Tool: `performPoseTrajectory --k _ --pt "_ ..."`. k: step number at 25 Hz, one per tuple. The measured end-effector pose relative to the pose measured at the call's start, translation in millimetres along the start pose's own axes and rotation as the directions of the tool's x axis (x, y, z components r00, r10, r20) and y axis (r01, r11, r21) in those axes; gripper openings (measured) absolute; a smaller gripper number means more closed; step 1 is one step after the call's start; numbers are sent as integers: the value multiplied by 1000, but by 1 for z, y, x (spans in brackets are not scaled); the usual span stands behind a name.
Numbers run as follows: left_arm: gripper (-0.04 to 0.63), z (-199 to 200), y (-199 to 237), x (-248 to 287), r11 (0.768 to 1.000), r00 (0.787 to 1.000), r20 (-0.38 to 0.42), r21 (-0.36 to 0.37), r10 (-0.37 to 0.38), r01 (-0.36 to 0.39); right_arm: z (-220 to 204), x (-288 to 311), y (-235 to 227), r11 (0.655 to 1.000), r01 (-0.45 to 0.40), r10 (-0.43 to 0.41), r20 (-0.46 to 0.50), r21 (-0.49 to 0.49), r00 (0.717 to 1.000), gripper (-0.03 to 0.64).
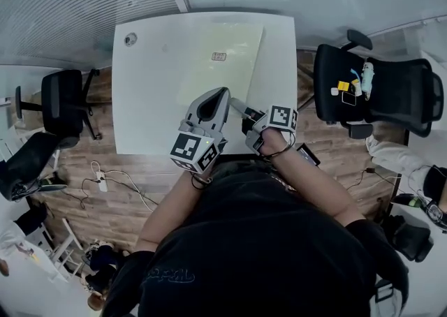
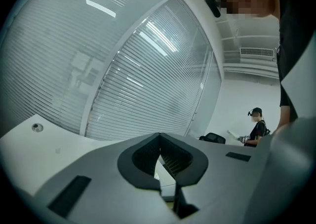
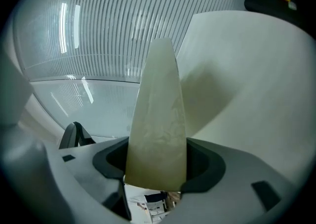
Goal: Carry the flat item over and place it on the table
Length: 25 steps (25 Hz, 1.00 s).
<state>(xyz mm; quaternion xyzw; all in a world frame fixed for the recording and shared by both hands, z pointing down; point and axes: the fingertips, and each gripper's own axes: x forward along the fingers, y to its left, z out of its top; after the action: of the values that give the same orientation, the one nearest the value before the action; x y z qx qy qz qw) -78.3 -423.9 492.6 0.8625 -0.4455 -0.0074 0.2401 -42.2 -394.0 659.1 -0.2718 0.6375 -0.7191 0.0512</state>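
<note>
The flat item is a pale yellowish board point(image 1: 223, 57) with a small label, lying over the white table point(image 1: 147, 99) in the head view. My right gripper point(image 1: 244, 112) grips the board's near edge. In the right gripper view the board point(image 3: 158, 119) fills the gap between the jaws of the right gripper point(image 3: 157, 144) and tapers away ahead, with the table point(image 3: 256, 80) to its right. My left gripper point(image 1: 221, 92) hovers at the board's near edge. Its pads almost meet in the left gripper view point(image 2: 159, 141), where no board shows ahead and the table point(image 2: 29, 144) lies left.
A black office chair point(image 1: 370, 92) with small items on its seat stands right of the table, another black chair point(image 1: 63, 102) left. A power strip and cables point(image 1: 101, 183) lie on the wooden floor. A person point(image 2: 256, 127) stands far off. Glass walls with blinds surround the table.
</note>
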Motion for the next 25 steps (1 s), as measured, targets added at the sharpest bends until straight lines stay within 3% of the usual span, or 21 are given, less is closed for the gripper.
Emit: performPoseTrajectory --k 11,16,25 --pt "14 -16 14 8 999 999 -32 -14 33 -34 2 6 -32 992 50 -56 -47 -119 997 291" --pt "14 -18 13 9 999 999 -39 19 35 -34 5 8 -39 988 61 -69 -51 -143 996 291" --pt "14 -21 9 9 999 998 -49 28 25 -24 9 9 -68 937 194 -217 -49 -291 975 315"
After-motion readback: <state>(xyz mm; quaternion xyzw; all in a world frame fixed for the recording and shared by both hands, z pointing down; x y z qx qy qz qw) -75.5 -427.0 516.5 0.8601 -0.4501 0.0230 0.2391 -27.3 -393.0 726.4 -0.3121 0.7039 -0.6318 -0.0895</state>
